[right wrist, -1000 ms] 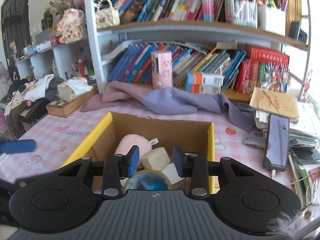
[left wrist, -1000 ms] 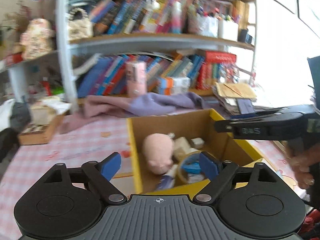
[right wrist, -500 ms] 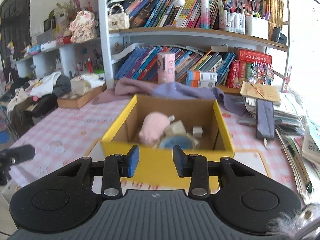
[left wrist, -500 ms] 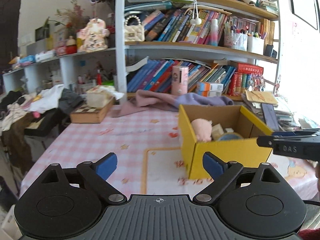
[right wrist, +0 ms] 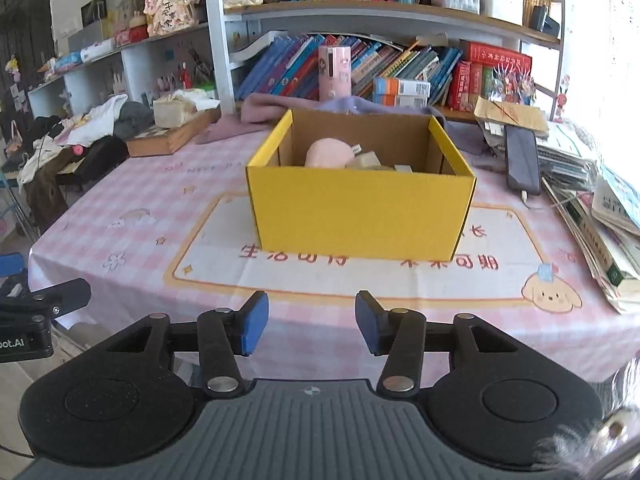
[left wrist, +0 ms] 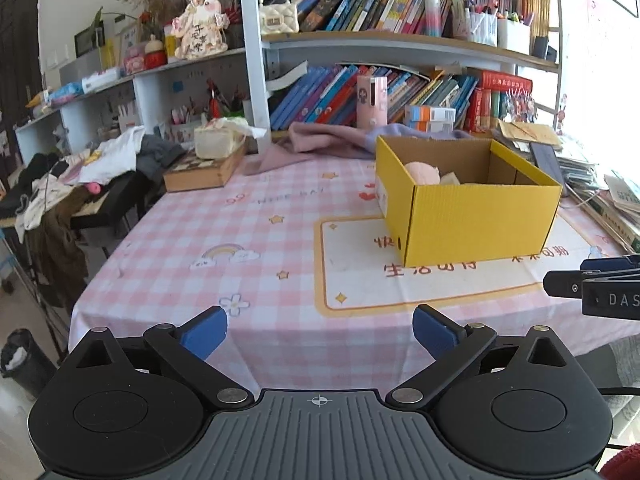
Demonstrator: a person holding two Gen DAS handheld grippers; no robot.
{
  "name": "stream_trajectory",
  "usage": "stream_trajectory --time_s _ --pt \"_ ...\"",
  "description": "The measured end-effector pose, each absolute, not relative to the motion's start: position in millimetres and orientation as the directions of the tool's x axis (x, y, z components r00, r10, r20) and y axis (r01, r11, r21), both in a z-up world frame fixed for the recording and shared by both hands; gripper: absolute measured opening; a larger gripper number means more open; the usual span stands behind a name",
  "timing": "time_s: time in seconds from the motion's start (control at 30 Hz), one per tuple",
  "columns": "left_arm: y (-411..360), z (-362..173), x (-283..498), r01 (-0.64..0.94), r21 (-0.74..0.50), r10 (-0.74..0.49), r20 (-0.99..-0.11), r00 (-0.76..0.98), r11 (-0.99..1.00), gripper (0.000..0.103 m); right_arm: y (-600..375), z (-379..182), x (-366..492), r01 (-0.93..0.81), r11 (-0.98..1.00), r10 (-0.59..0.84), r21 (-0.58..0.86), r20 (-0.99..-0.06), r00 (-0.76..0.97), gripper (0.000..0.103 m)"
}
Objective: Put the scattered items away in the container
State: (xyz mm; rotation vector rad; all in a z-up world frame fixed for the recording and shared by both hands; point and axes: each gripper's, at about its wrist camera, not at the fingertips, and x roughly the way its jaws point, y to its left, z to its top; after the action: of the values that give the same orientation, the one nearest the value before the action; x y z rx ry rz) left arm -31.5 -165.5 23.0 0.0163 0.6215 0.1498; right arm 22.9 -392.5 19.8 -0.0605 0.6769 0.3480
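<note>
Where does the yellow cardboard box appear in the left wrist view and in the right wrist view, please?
Left wrist view: the yellow cardboard box sits right of centre, seen corner-on, on the white panel of the tablecloth.
Right wrist view: the box is near the centre, its long yellow side facing the camera.
Shared landmark: the pink cylinder standing before the books on the shelf behind the box.

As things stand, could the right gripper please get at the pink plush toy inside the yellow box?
Probably yes. The right gripper, jaws opening and empty, faces the yellow box across bare tablecloth. The pink plush toy sits behind the near wall, so it would have to go in from above through the open top.
</note>
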Motion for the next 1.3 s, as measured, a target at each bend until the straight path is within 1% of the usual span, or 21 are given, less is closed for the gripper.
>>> stream_trajectory --time_s 0.07,0.1,0.17,0.2,0.27,0.37,0.43,0.77,0.93,1.3 --pt "-164.4 22.2 -33.7 -0.135 0.059 0.144 -0.582 0.801 0.989 0.103 -391.6 20.2 18.7 -0.332 0.941 0.293 0.056 -0.622 0.726 0.055" --pt "-164.4 22.6 -34.6 -0.135 0.06 0.145 -0.582 0.8 0.989 0.103 -391.3 19.9 17.6 -0.333 0.941 0.293 0.056 -0.623 0.725 0.057" --pt "-164.3 22.5 -35.8 -0.131 0.059 0.14 -0.584 0.799 0.99 0.103 -390.3 19.6 15.9 -0.335 0.941 0.293 0.055 -0.63 0.719 0.063" --pt "-164.0 22.3 -36.2 -0.129 0.057 0.138 -0.585 0.799 0.99 0.103 -389.5 19.5 14.7 -0.336 0.94 0.291 0.053 -0.634 0.716 0.065" --pt "-164.1 22.1 -37.0 -0.126 0.054 0.134 -0.588 0.798 0.991 0.103 -386.9 19.5 12.9 -0.339 0.94 0.285 0.043 -0.643 0.711 0.075" --pt "-164.0 21.7 -37.5 -0.122 0.048 0.127 -0.591 0.797 0.991 0.103 -384.1 20.3 11.4 -0.346 0.938 0.283 0.032 -0.648 0.707 0.082" --pt "-163.2 21.5 -37.7 -0.121 0.041 0.122 -0.595 0.794 0.992 0.103 -383.4 20.6 11.8 -0.347 0.937 0.281 0.029 -0.651 0.705 0.084" --pt "-158.7 17.3 -35.5 -0.155 0.031 0.141 -0.62 0.772 0.987 0.103 -379.9 20.0 14.9 -0.361 0.933 0.278 0.014 -0.664 0.694 0.085" --pt "-158.7 17.3 -35.2 -0.14 0.015 0.119 -0.62 0.776 0.99 0.103 -379.8 18.8 16.1 -0.361 0.933 0.276 0.012 -0.668 0.691 0.086" --pt "-160.4 16.0 -34.3 -0.135 0.024 0.121 -0.624 0.772 0.991 0.103 -378.5 17.0 16.6 -0.365 0.931 0.277 0.011 -0.671 0.687 0.087"
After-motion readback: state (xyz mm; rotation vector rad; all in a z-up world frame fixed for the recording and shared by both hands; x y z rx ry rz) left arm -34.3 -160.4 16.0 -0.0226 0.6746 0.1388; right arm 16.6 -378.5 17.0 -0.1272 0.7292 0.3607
